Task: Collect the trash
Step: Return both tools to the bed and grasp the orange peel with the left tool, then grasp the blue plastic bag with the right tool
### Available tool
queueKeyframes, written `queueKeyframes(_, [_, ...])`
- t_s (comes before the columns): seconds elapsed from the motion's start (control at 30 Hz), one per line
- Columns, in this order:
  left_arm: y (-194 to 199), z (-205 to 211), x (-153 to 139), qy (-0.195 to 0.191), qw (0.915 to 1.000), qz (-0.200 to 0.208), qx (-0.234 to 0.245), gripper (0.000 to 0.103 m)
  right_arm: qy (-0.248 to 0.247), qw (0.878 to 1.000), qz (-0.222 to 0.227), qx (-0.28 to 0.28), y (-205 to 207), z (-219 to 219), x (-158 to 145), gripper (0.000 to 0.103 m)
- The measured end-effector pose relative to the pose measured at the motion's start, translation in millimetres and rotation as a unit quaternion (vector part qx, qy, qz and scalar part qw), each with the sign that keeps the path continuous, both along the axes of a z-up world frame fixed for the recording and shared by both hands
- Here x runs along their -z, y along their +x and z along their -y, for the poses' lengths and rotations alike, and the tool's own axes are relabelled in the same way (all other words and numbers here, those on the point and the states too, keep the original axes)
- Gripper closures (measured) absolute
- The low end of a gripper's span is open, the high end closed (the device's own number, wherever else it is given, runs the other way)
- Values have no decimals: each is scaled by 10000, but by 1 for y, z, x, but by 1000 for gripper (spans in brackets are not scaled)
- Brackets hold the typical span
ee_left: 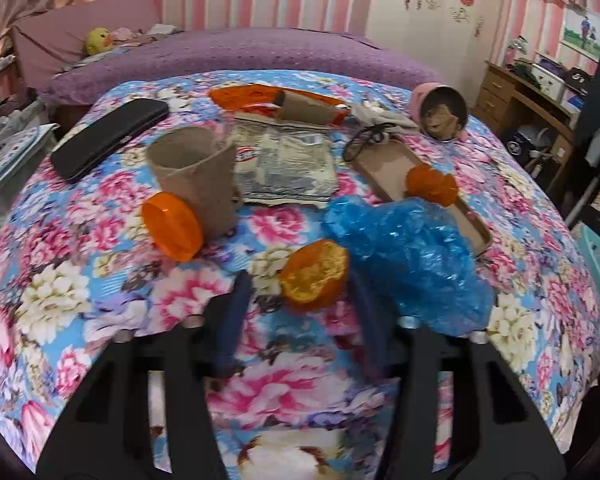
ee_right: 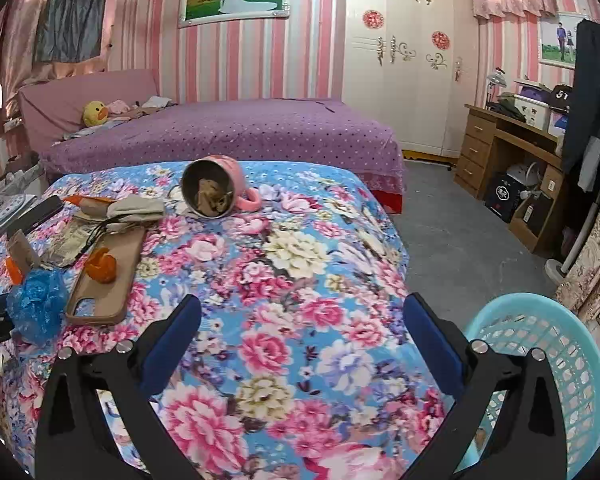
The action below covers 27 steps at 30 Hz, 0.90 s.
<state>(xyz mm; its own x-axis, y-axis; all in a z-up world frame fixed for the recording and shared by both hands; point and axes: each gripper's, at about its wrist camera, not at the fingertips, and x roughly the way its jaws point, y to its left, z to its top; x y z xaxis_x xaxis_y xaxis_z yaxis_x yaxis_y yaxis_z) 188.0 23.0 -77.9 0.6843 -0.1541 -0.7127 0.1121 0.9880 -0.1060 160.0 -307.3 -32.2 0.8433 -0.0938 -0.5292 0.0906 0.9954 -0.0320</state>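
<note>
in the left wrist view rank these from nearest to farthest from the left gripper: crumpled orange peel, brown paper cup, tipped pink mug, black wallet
From the left gripper:
1. Crumpled orange peel, at the fingertips.
2. Brown paper cup, upright, ahead left.
3. Long black wallet, far left.
4. Tipped pink mug, far right.
The last two are close to call.

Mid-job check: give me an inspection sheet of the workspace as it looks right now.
Surface: floral bedspread, covered at its left end.
Job's things: orange peel, blue plastic bag, cardboard cup, orange lid, foil wrapper, cardboard tube; turquoise basket beside the bed.
Clutter: phone case, black case, tipped pink mug, glasses.
Grippers: left hand-held gripper open around the peel; right hand-held gripper open, empty.
Cables: nothing seen.
Surroundings: purple bed, wooden desk.
</note>
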Motion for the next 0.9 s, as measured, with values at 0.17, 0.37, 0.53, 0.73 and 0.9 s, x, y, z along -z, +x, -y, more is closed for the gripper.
queueKeyframes(0.17, [-5,-4,-6,-212,9997,48,72,77,83,9998,20,-184,0,-21,0,5])
queueKeyframes(0.37, [-26,-27,-23,-105,9993,358,-101,77,131,9981,73,-591,-1,-68,-3,5])
queueKeyframes(0.53, [-38,-64,-25,75,9979,445,-468,77,119,9941,159,-1066,-5,-118,-8,5])
queueKeyframes(0.73, [-48,-116,-25,22,9942,482,-957,78,-41,9884,51,-1515,1,-173,-1,5])
queueKeyframes(0.9, [-55,-142,-22,99,9919,483,-1174,77,-186,9848,-187,-1715,8,-205,9,5])
